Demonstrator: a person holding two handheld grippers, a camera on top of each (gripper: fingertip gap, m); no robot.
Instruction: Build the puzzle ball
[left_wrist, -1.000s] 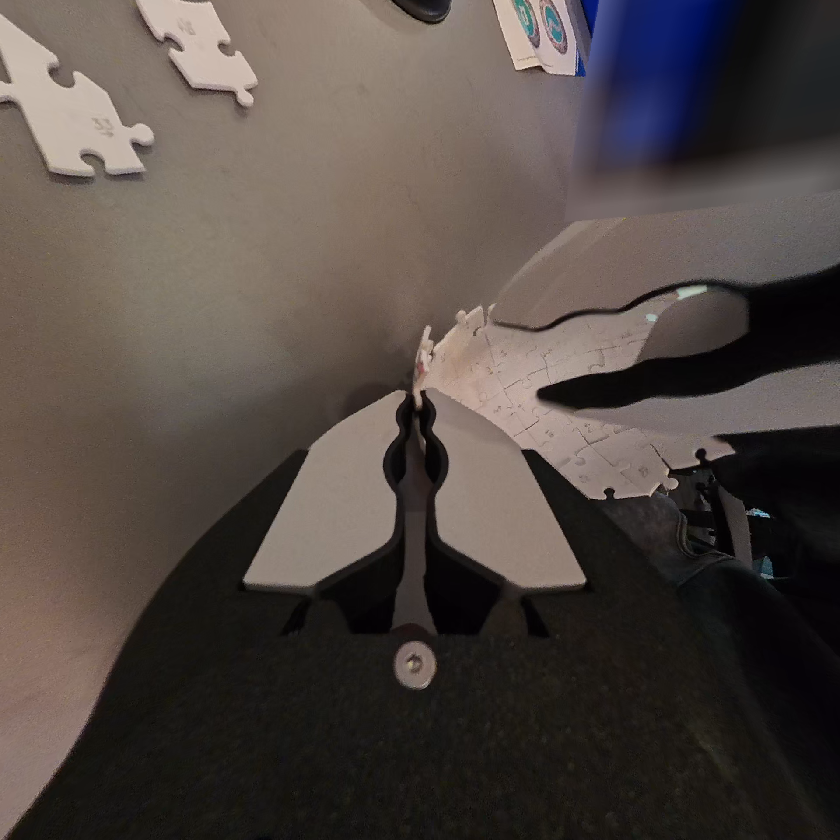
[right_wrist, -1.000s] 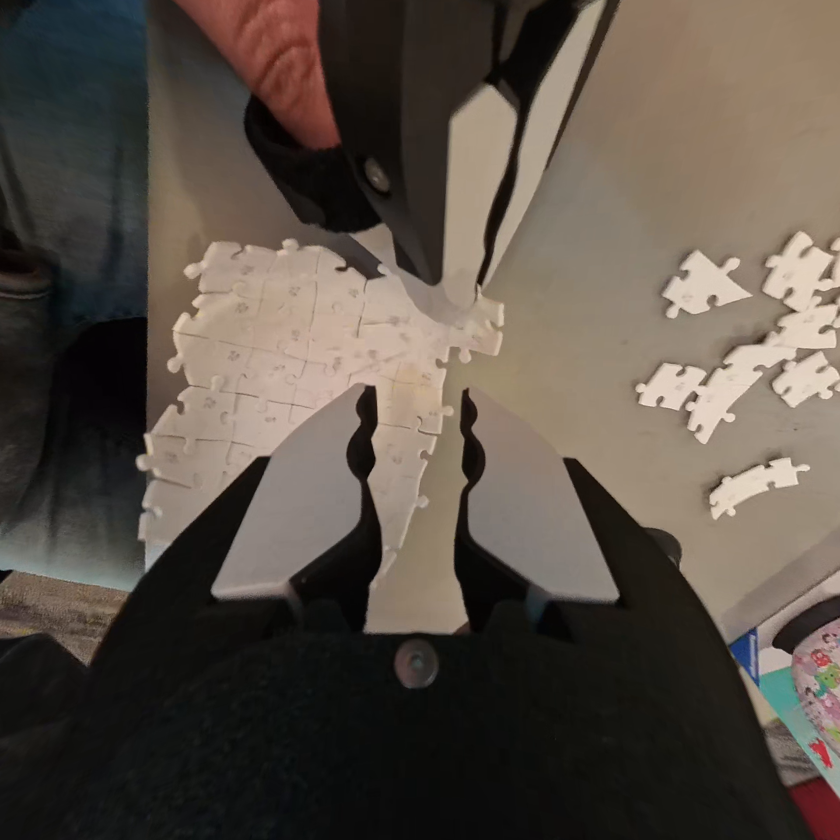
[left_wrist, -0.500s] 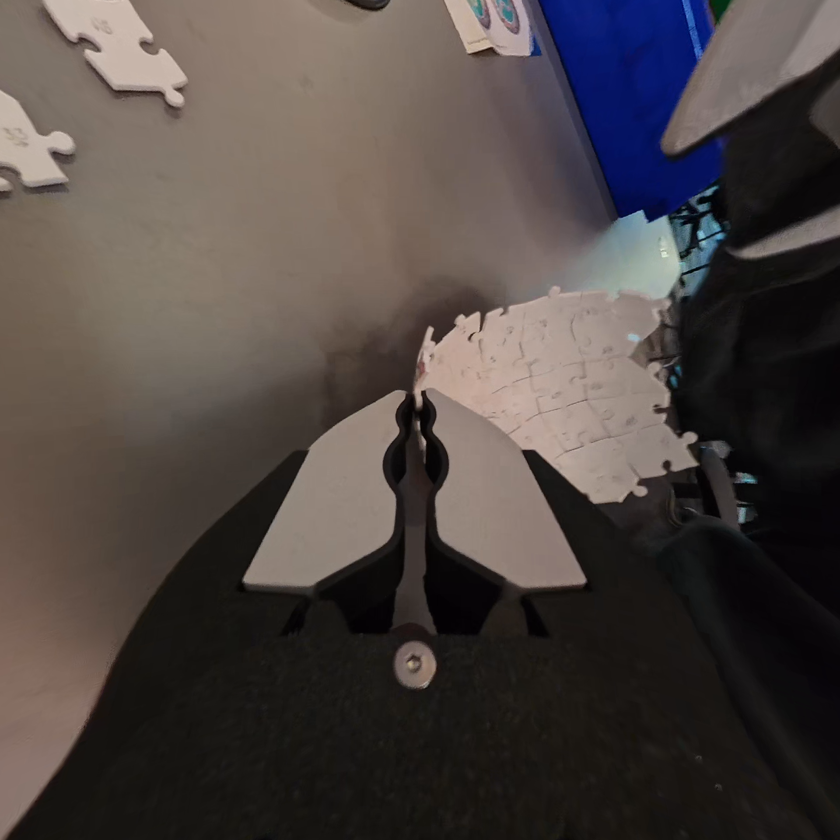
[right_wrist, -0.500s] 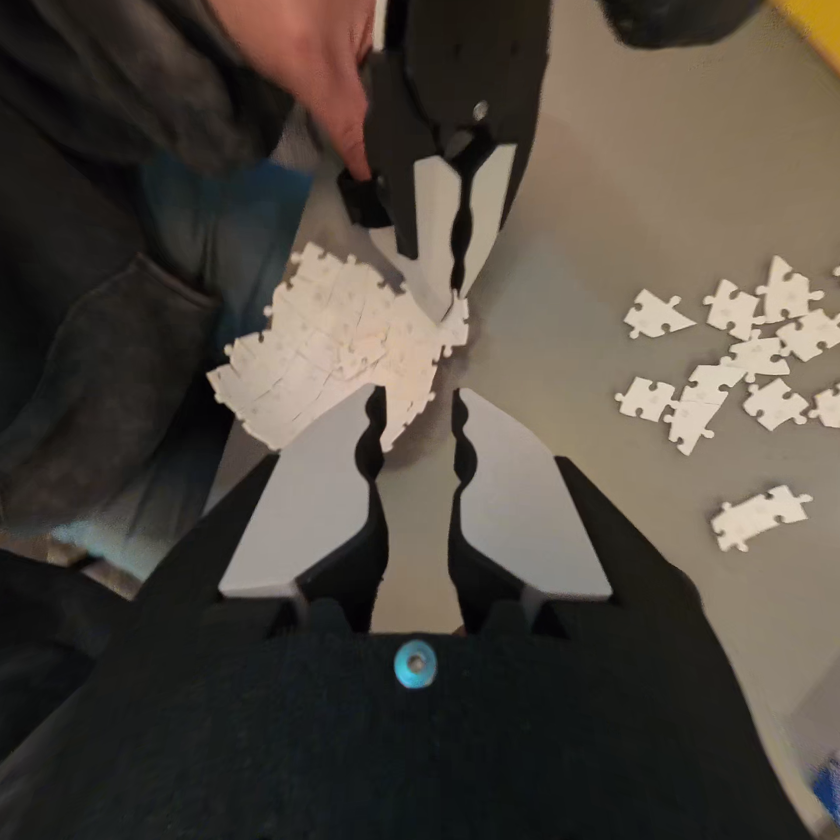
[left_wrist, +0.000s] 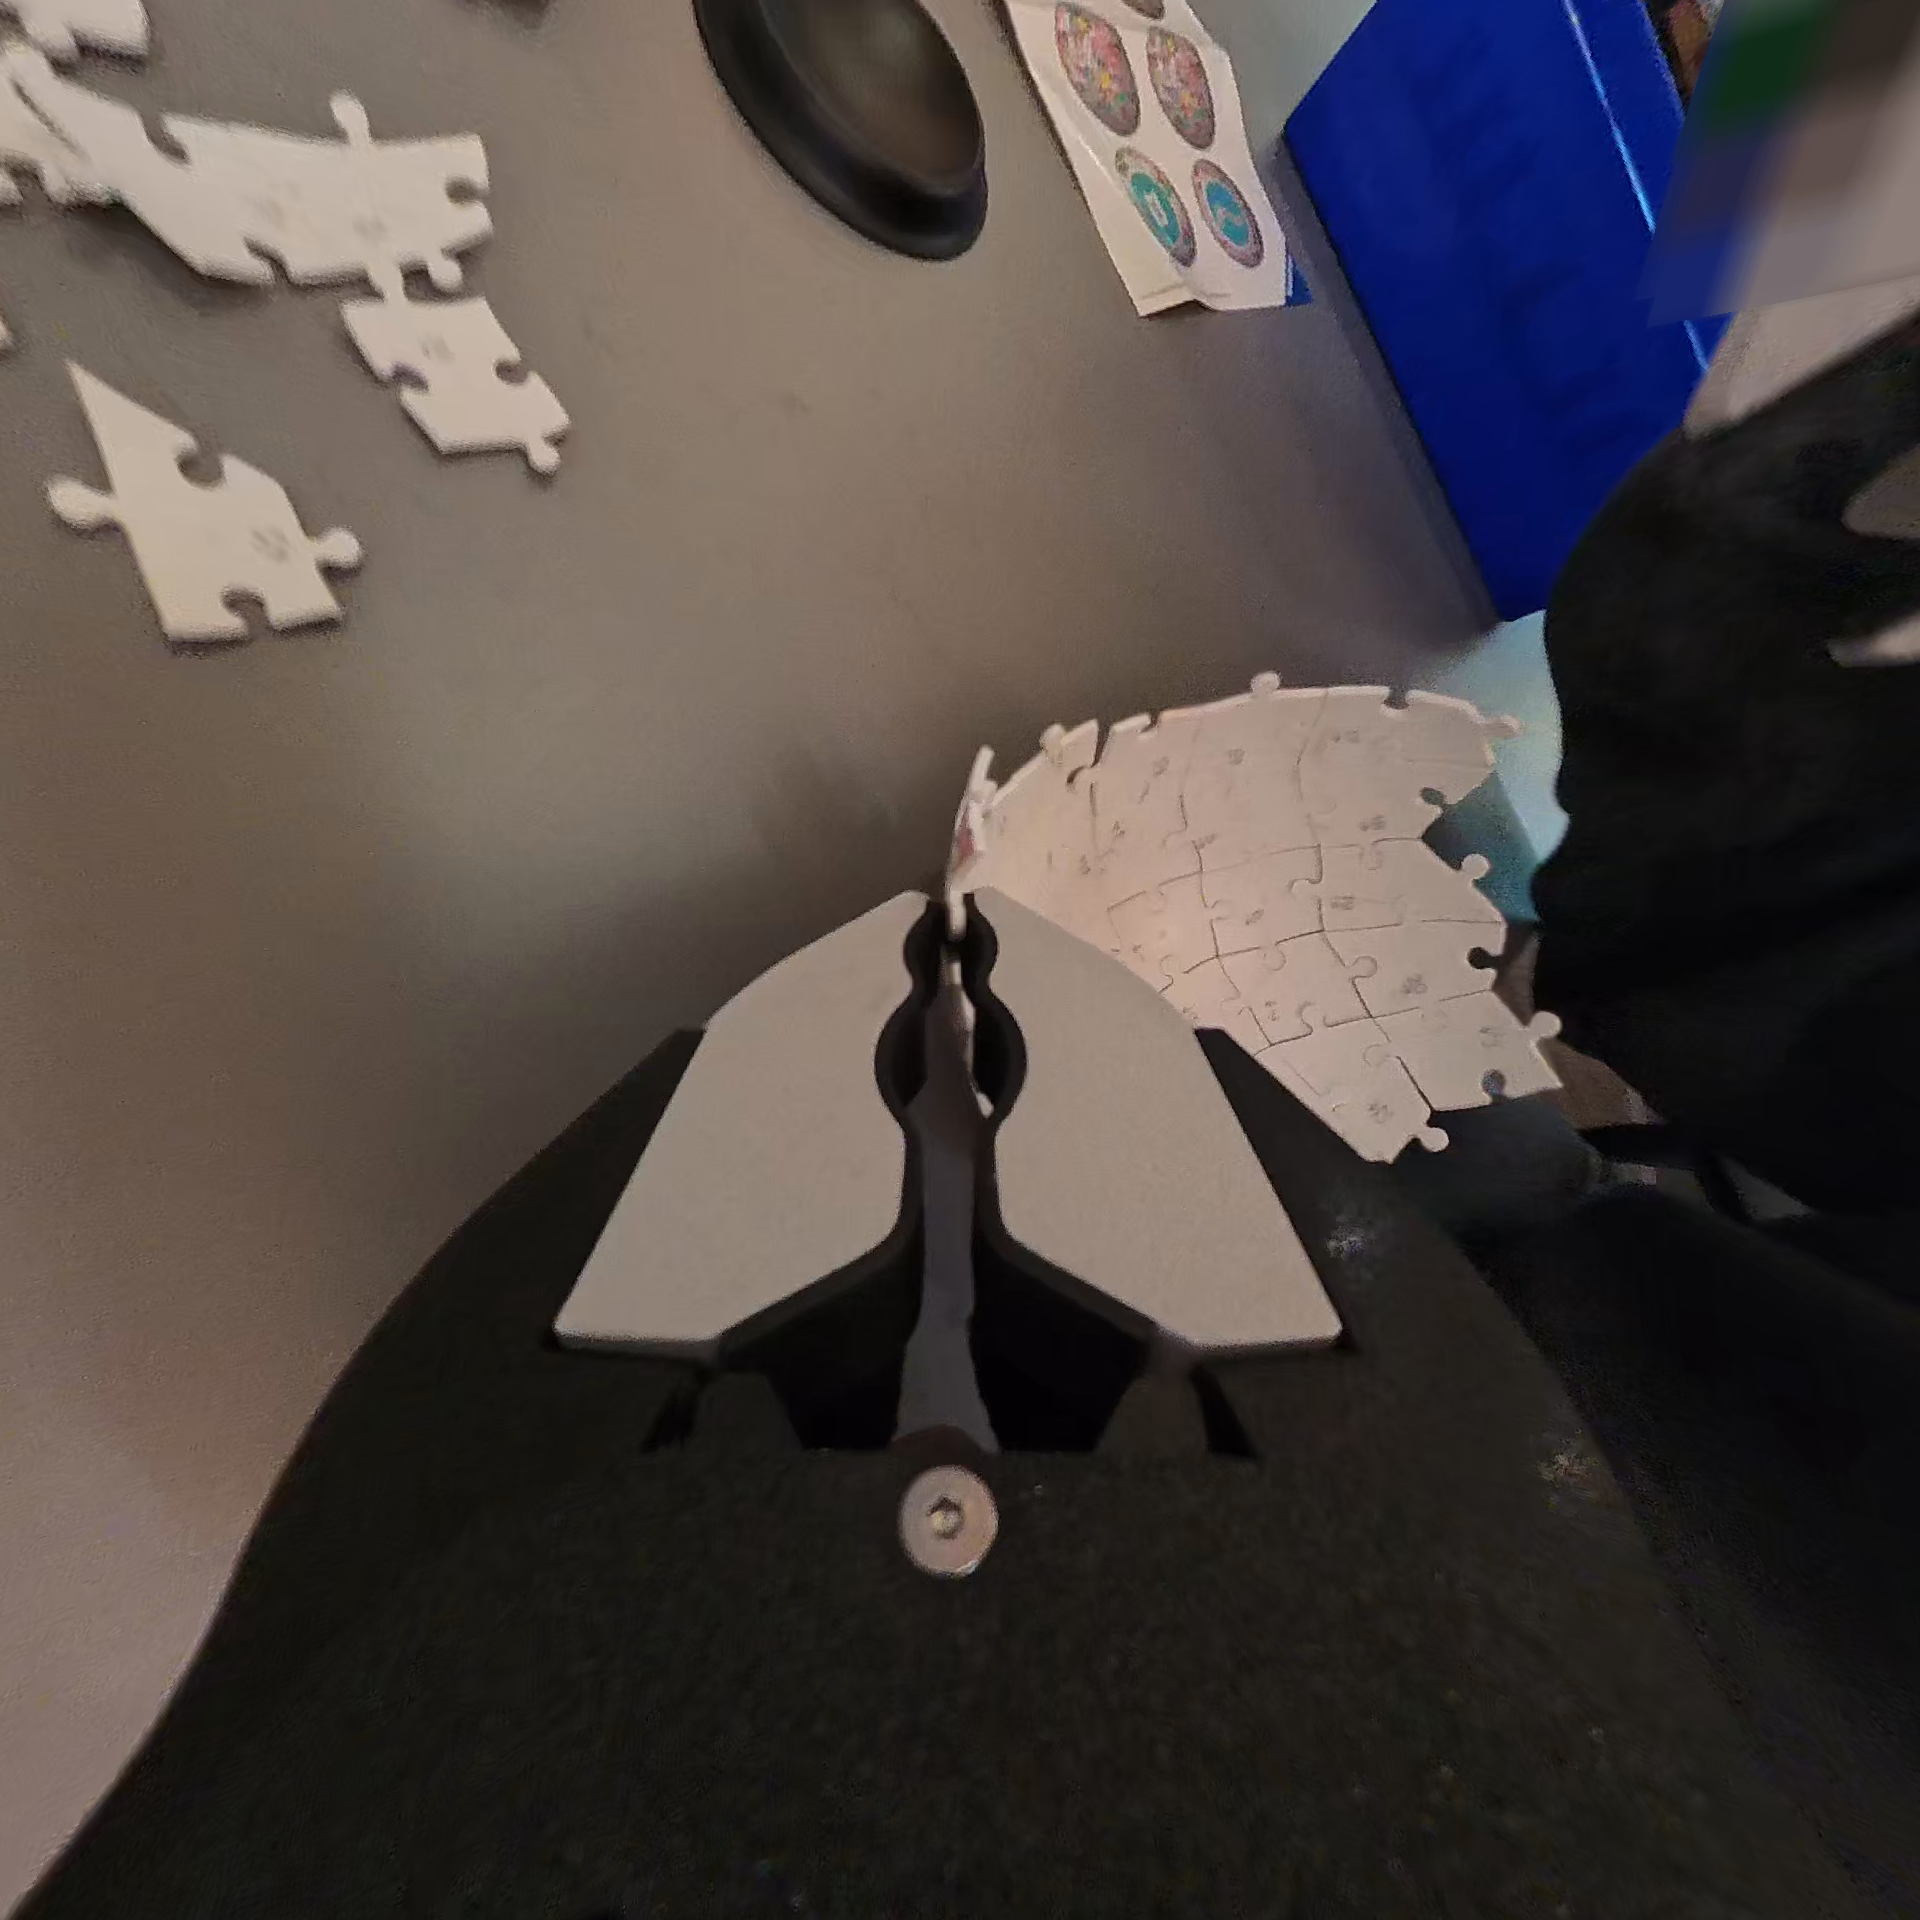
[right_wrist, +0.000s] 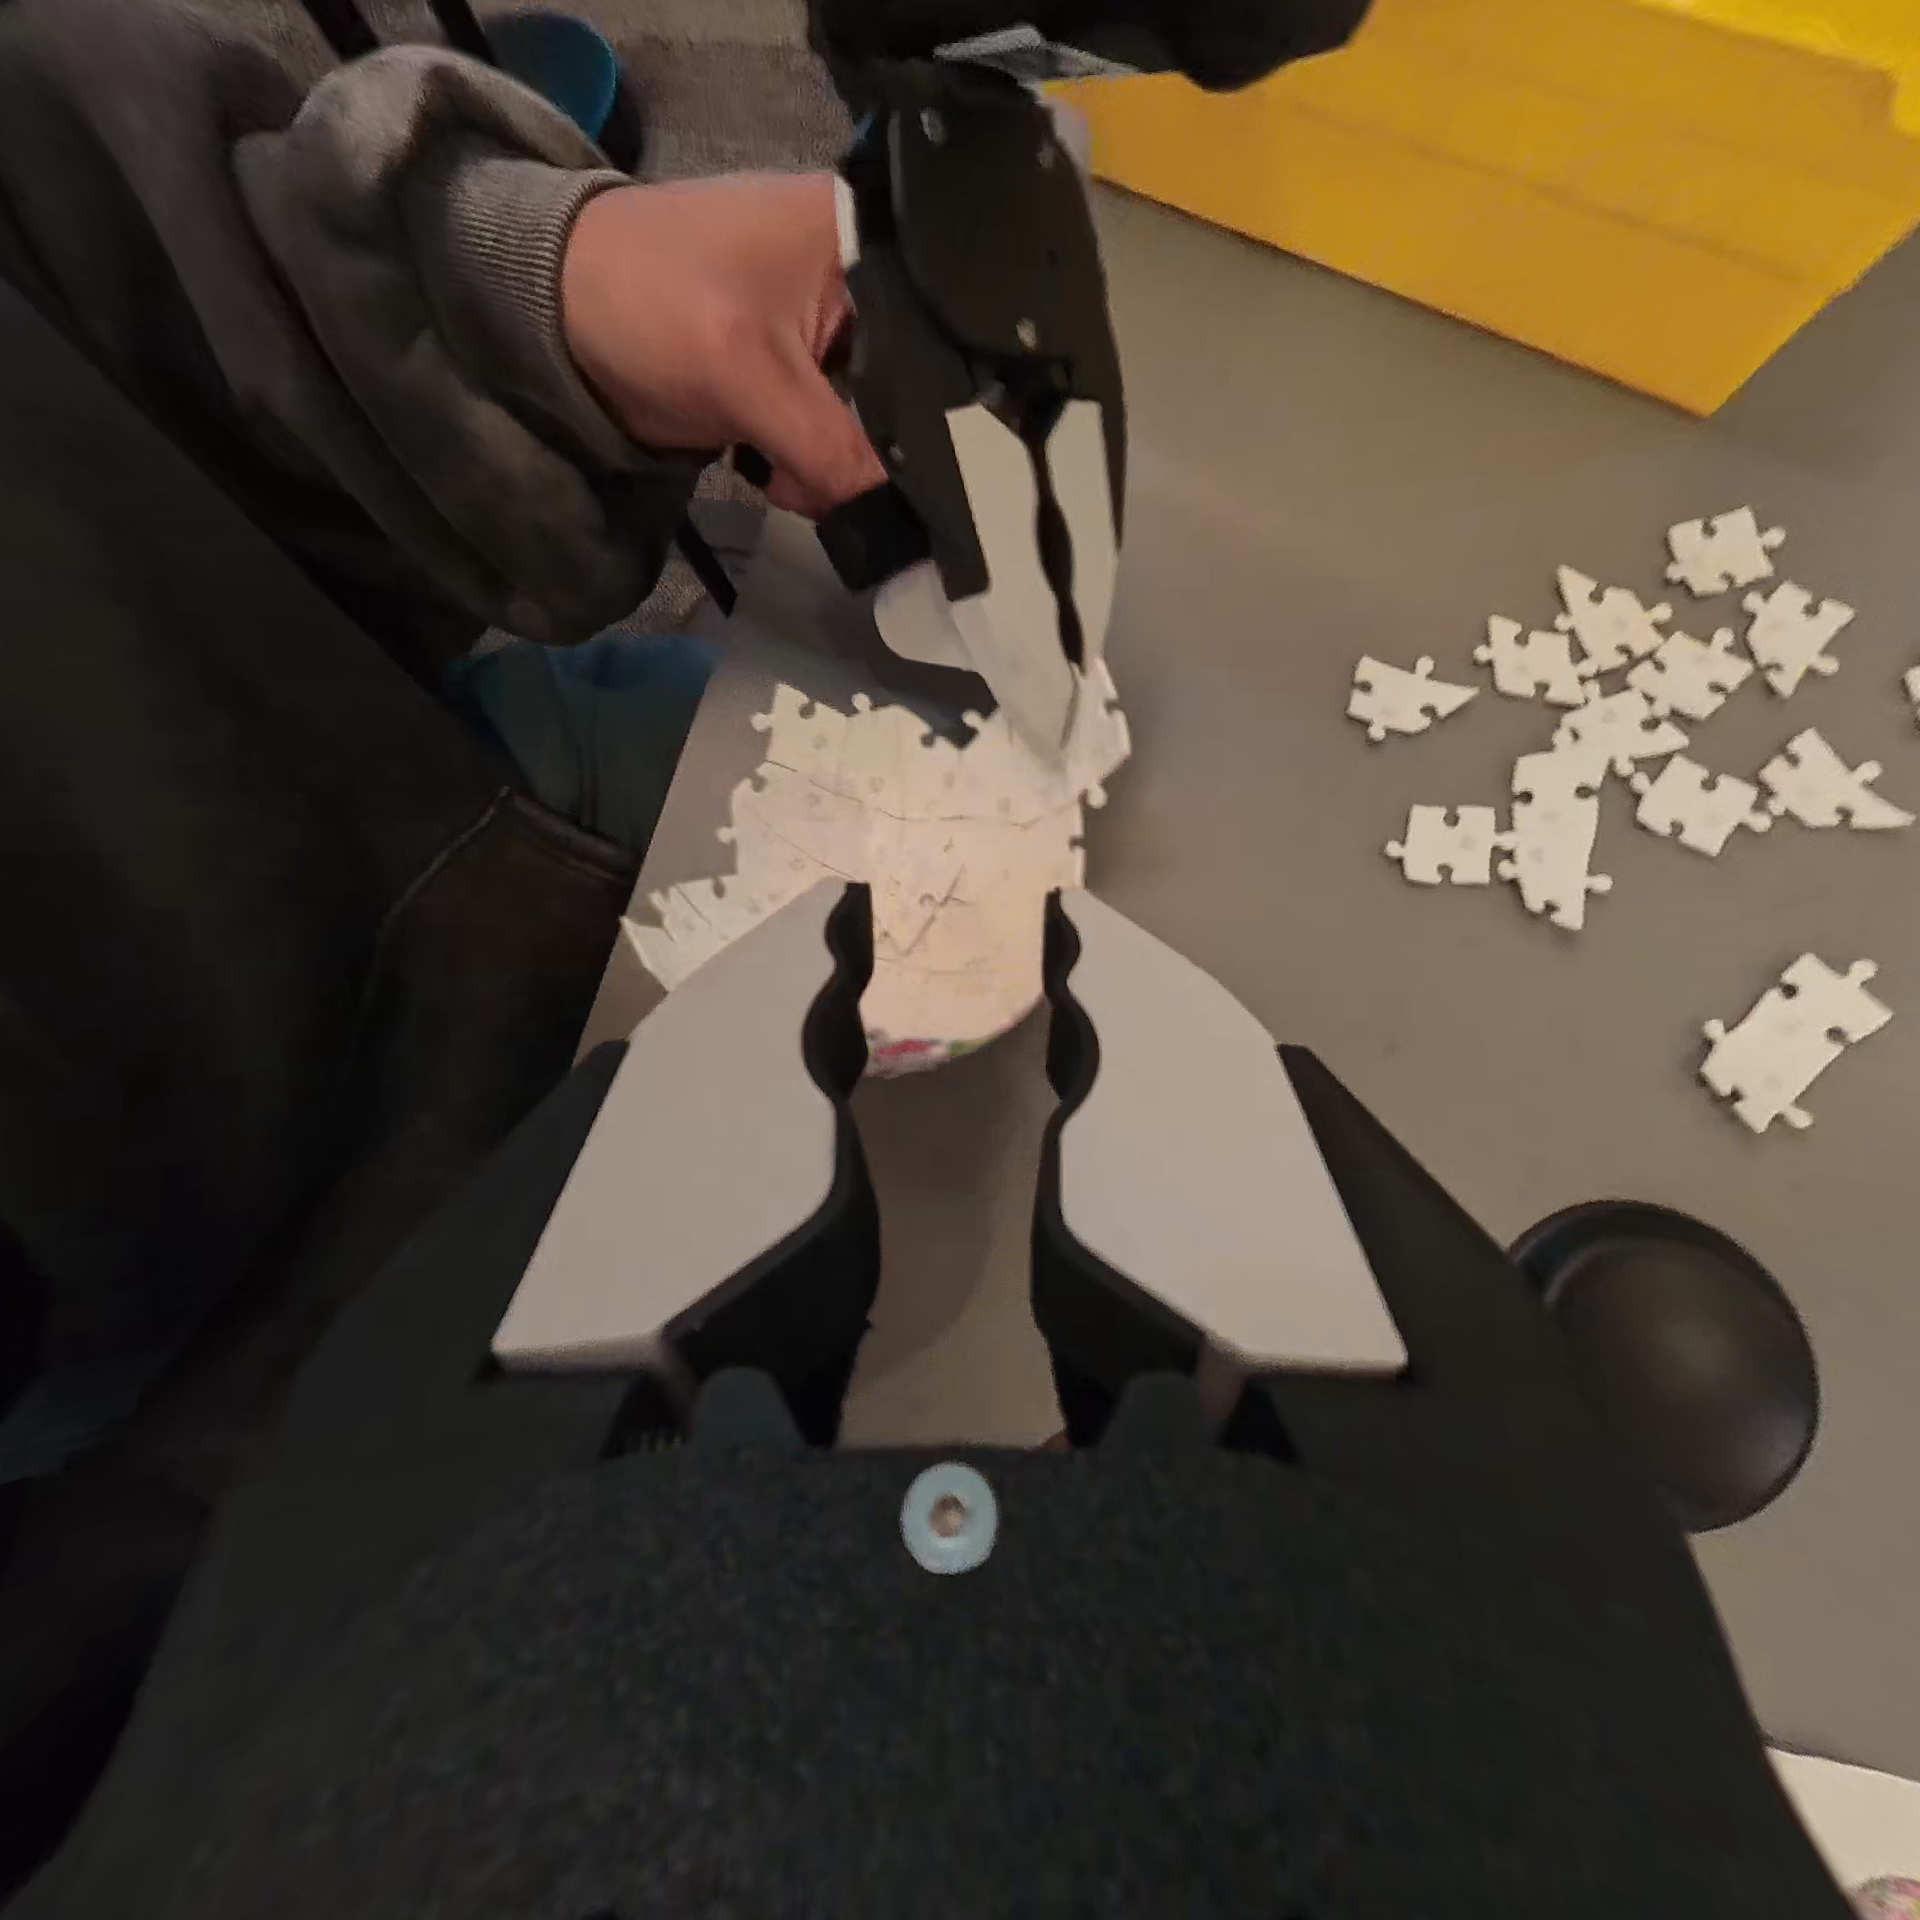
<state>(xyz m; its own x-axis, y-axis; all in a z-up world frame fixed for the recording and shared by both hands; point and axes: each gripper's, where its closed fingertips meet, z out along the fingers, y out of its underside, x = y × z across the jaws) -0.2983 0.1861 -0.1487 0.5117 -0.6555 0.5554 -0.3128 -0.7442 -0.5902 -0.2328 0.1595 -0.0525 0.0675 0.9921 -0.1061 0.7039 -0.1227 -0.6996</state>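
Observation:
My left gripper (left_wrist: 954, 914) is shut on the rim of a curved white shell of joined puzzle pieces (left_wrist: 1299, 904), the partly built puzzle ball, and holds it at the table's near edge. In the right wrist view the same shell (right_wrist: 914, 821) hangs from the left gripper (right_wrist: 1075, 717), with a colourful printed outer side showing at its lower edge. My right gripper (right_wrist: 951, 914) is open and empty, pulled back above and short of the shell. Loose white puzzle pieces (right_wrist: 1621, 748) lie on the grey table to the right, and some show in the left wrist view (left_wrist: 312, 208).
A black round stand (right_wrist: 1673, 1371) sits on the grey table (right_wrist: 1299, 520), also in the left wrist view (left_wrist: 852, 114). A sheet with round pictures (left_wrist: 1153, 145) and a blue box (left_wrist: 1486, 260) lie beyond. A yellow box (right_wrist: 1507, 177) is far back. A person's hand (right_wrist: 717, 332) holds the left gripper.
My right gripper has pulled back and up, away from the shell. The left gripper has tilted and raised the shell, so more of the table and loose pieces show.

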